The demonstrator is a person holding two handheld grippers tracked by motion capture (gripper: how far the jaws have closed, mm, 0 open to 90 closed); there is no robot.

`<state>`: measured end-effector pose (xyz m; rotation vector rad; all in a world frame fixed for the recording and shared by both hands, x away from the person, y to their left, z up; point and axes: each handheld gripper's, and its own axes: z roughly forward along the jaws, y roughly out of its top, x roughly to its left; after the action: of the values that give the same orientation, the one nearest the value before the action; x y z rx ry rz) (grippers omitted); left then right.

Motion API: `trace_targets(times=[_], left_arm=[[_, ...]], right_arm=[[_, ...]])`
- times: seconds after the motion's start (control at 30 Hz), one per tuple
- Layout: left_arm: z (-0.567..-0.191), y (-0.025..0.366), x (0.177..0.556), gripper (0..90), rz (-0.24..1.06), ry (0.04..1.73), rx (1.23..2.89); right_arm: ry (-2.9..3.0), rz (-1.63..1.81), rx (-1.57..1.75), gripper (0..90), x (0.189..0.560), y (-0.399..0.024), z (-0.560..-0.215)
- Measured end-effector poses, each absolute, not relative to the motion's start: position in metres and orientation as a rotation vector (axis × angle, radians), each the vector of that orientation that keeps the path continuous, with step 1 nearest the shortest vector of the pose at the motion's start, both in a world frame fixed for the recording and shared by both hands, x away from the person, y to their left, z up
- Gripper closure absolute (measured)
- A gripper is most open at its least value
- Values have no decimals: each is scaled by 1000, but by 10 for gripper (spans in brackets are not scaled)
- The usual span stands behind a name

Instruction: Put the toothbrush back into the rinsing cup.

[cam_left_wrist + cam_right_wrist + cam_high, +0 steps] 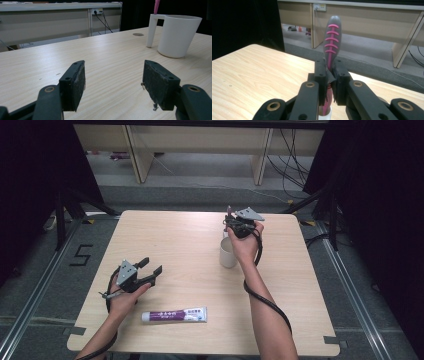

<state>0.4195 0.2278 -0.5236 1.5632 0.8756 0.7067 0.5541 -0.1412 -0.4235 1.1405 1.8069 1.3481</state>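
A white cup (228, 254) (177, 35) stands on the right half of the wooden table (180, 235). Directly above the cup, my right gripper (229, 223) (329, 75) is shut on a grey and pink toothbrush (332, 37) (229, 211), which stands upright with its ribbed handle end up. Its lower end reaches down into the cup; a pink tip (157, 6) shows over the rim. A white and purple toothpaste tube (174, 315) lies near the front edge. My left gripper (152, 265) (113, 82) rests low at the front left, open, with nothing between its pads.
Beyond the table's far edge are grey floor, light wooden furniture legs (137, 155) and loose cables (292, 155). Dark curtains and black stands flank both sides. A small round mark (138, 34) sits on the tabletop behind the cup.
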Motion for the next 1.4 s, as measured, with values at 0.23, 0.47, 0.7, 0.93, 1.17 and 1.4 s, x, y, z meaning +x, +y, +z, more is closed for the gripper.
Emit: trace_targets(times=[0.23, 0.47, 0.7, 0.93, 1.17, 1.4], left_arm=[[-524, 228, 420, 347, 706, 878, 1563], [-524, 228, 420, 347, 706, 878, 1564], [-524, 228, 420, 346, 706, 878, 1563], [-524, 228, 420, 346, 705, 879, 1564], [-524, 228, 420, 346, 706, 879, 1565], [-524, 228, 420, 346, 704, 880, 1561]], right_arm=[[1836, 1314, 1149, 839, 555, -141, -428], [1892, 1280, 1125, 839, 558, -142, -430], [1907, 1268, 1141, 838, 558, -139, -430], [1913, 1267, 1158, 839, 558, -138, -430], [1913, 1250, 1154, 838, 557, -138, -429], [1935, 1230, 1161, 789, 558, -139, -430]])
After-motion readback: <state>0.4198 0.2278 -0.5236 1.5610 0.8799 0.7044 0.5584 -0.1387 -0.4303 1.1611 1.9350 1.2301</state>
